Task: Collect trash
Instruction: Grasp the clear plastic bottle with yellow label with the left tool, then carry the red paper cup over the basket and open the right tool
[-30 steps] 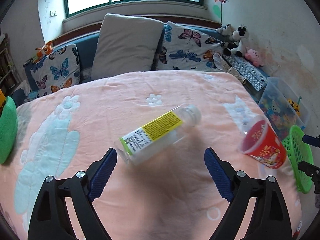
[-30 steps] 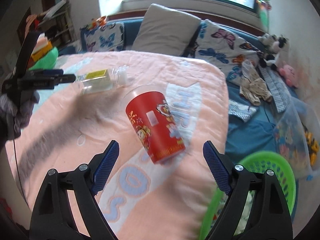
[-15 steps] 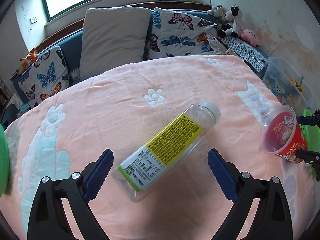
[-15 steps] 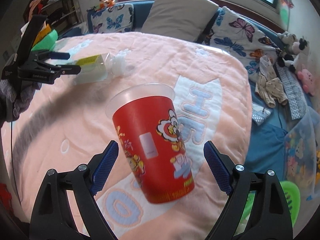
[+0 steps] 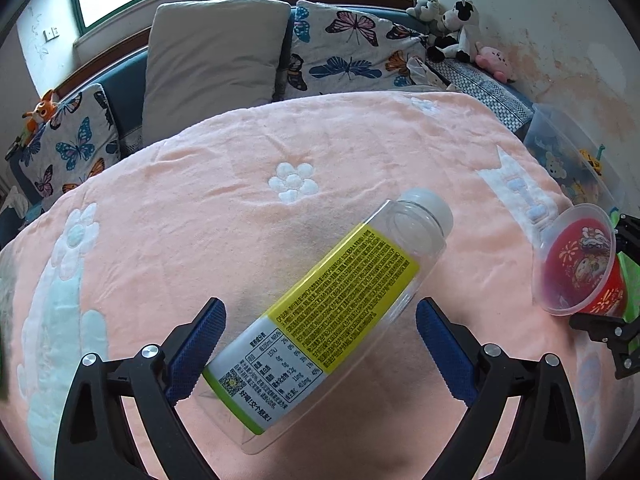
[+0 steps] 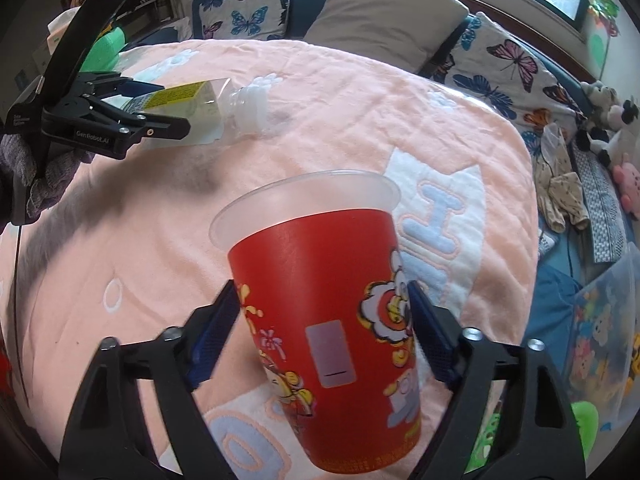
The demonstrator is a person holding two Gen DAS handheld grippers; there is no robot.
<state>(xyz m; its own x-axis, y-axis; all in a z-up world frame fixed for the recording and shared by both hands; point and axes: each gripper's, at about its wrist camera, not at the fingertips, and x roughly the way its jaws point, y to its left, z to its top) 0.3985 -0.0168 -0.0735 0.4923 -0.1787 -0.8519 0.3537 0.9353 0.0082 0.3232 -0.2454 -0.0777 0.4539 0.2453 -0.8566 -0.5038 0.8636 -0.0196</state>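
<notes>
A clear plastic bottle with a yellow and white label and a pale cap (image 5: 336,312) lies on its side on the peach fleece blanket with white flowers (image 5: 208,208), between the spread blue pads of the left claw (image 5: 316,340); the left pad sits just beside the bottle's base and the right pad stands a little apart from it, so nothing is gripped yet. Toward the blanket's right edge, a red printed cup with a frosted clear rim (image 6: 336,320) lies tipped over, and the right claw (image 6: 324,332) is closing around its body, pads at or almost at its sides. A grey cushion (image 5: 212,52) and butterfly-print pillows (image 5: 344,52) line the far end, with plush toys (image 5: 456,36) by the wall. A green basket (image 6: 576,432) and a clear storage box (image 6: 600,332) stand just off the blanket's right side.
</notes>
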